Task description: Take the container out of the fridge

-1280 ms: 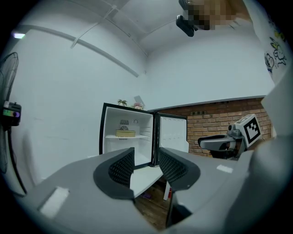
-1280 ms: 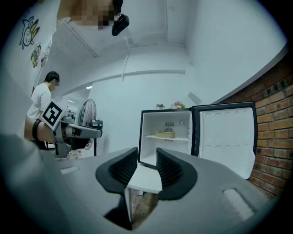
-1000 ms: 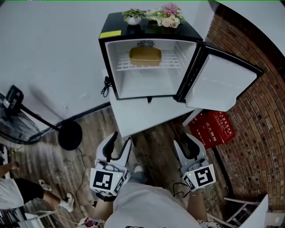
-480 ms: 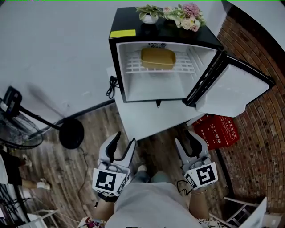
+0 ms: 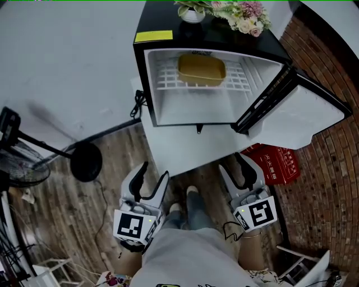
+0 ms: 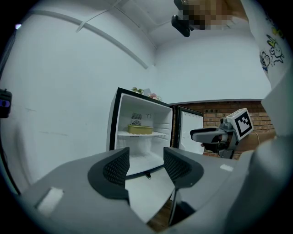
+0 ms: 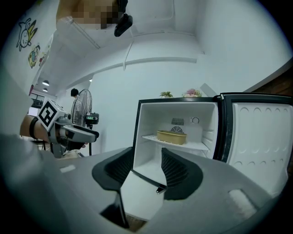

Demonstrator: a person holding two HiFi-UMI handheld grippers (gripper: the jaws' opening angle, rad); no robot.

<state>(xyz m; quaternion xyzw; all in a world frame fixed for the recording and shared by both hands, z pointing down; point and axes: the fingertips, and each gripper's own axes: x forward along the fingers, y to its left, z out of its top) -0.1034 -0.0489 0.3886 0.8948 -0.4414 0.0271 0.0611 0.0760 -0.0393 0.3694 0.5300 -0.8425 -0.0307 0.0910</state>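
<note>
A yellow oblong container [image 5: 202,69] lies on the white wire shelf inside the open black fridge [image 5: 168,35]. It also shows in the left gripper view as the container [image 6: 140,130] and in the right gripper view as the container [image 7: 171,136]. My left gripper [image 5: 154,174] and right gripper [image 5: 234,165] hang low in front of the fridge, well short of it. Both point toward it with jaws opening and nothing between them. Each gripper sees the other: the right gripper [image 6: 206,135], the left gripper [image 7: 80,132].
The fridge door [image 5: 303,109] swings out to the right. The fridge stands on a white platform [image 5: 185,148]. A red crate [image 5: 275,164] sits by the brick wall on the right. A fan's base [image 5: 86,161] rests on the wood floor at left. Flowers [image 5: 241,11] top the fridge.
The fridge has come closer in the head view. Both grippers' jaws stand wider apart. The person seen at the lower left has left the view.
</note>
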